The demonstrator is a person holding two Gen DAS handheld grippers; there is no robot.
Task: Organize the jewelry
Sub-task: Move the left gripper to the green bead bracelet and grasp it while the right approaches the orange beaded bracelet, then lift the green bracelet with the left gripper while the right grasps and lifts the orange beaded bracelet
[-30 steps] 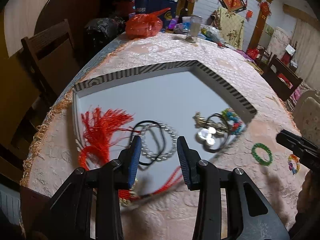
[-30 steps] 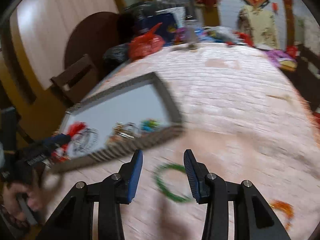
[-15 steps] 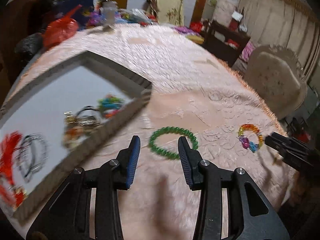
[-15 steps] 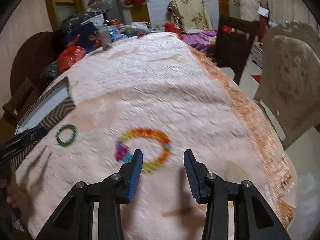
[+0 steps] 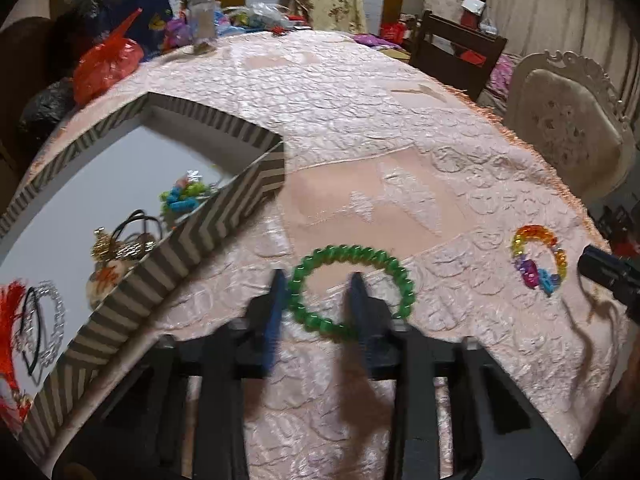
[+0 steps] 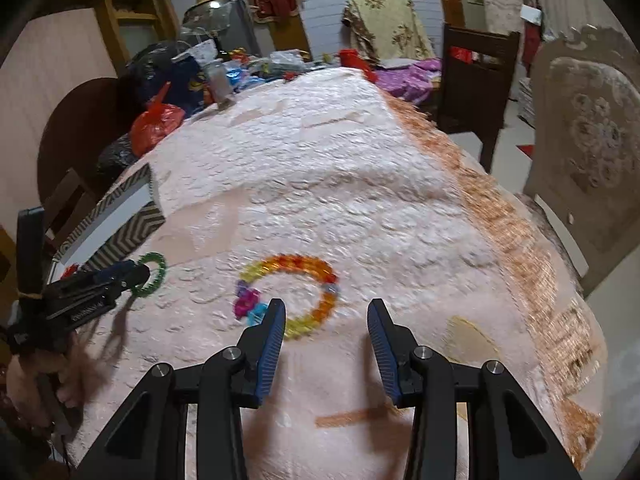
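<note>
Left wrist: the left claw (image 5: pixel 316 300) gapes over the green bead bracelet (image 5: pixel 352 290) on the bench, straddling its near rim for pickup. Right wrist: the right claw (image 6: pixel 326 318) spreads empty beside the rainbow bracelet (image 6: pixel 296 294), lining up.

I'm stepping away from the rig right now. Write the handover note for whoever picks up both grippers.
Left gripper: open, empty, jaws straddling the near left arc of the green bead bracelet on the tablecloth; one finger sits inside the loop.
Right gripper: open, empty, at the rainbow bead bracelet, also on the cloth.
Done: the striped tray already holds the red tassel, pearl bracelet, gold piece and a colourful bead cluster.
Left: grasp both bracelets and move them into the tray.
</note>
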